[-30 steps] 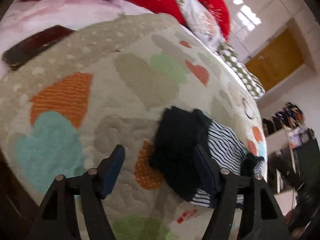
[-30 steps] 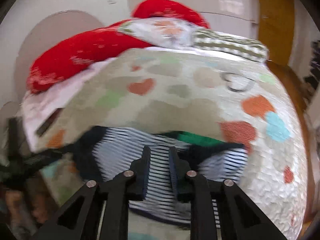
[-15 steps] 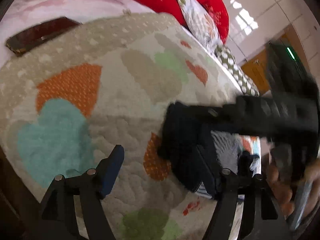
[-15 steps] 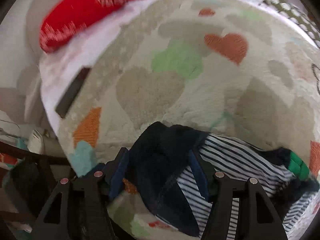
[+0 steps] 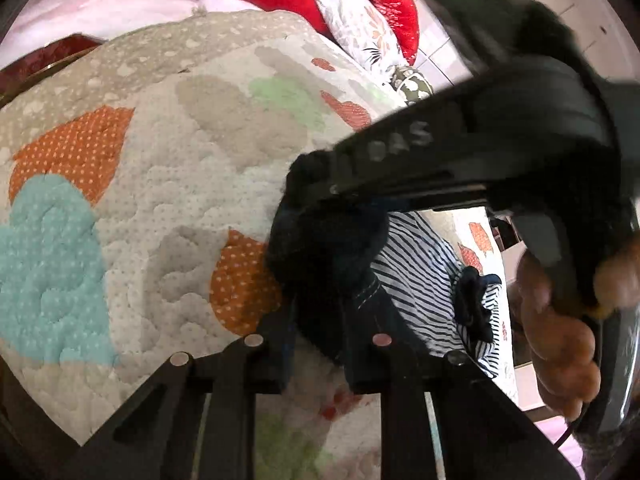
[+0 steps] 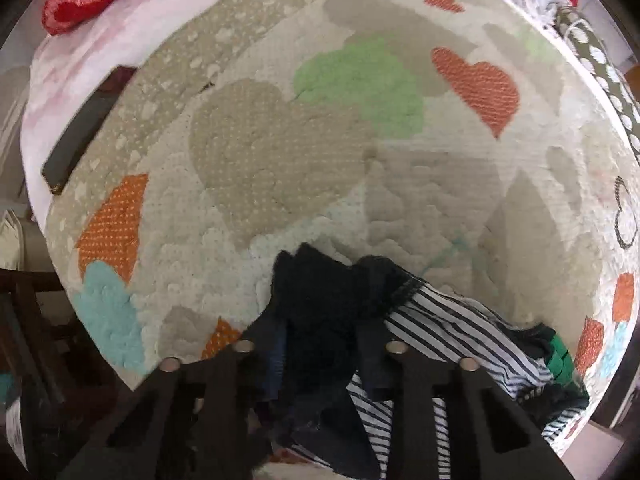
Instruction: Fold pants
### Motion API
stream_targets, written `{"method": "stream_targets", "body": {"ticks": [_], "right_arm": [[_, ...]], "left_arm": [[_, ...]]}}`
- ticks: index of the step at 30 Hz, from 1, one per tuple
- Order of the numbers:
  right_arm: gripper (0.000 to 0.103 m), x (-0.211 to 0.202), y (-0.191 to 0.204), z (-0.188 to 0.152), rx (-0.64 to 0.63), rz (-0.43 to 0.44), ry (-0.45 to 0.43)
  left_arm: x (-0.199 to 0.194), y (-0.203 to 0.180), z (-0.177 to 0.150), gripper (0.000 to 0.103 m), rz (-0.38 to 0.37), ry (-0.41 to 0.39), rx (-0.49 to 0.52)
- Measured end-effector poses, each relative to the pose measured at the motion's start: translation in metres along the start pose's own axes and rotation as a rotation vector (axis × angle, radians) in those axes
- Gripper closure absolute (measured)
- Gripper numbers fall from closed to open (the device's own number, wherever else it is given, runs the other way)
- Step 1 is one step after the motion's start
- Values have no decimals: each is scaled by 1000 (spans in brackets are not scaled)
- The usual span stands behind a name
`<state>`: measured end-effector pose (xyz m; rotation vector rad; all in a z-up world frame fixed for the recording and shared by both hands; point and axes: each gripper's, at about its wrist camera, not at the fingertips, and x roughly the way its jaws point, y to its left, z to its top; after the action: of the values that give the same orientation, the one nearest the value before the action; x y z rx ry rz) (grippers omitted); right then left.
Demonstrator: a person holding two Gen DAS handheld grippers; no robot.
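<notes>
Soft daylight, evenly bright. Strong fisheye bending with dark corners. The right gripper (image 5: 460,152) crossing close is smeared by motion blur.

A bed fills both views, covered by a quilt (image 6: 280,152) patterned with orange, green, teal and grey hearts. Red pillows (image 5: 376,4) and a floral pillow (image 5: 352,20) lie far beyond the fingertips, against a white tiled wall (image 5: 436,40) in daylight.
</notes>
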<state>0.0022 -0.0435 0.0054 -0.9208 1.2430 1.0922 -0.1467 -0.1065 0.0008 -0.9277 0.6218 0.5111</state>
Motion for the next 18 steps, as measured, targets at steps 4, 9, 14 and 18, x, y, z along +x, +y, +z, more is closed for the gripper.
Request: {"method": "stream_targets", "body": {"ticks": [4, 9, 14, 18], "right_arm": [[81, -28, -14, -25, 22, 44, -109], [81, -67, -49, -57, 90, 120, -235], [81, -97, -98, -92, 196, 208, -339], [81, -103, -152, -126, 307, 246, -397]], "left_arm": [[-8, -23, -1, 85, -8, -10, 42], [-10, -69, 2, 85, -28, -3, 146], [-17, -109, -6, 82, -74, 13, 246], [-17, -125, -8, 60, -112, 34, 288]]}}
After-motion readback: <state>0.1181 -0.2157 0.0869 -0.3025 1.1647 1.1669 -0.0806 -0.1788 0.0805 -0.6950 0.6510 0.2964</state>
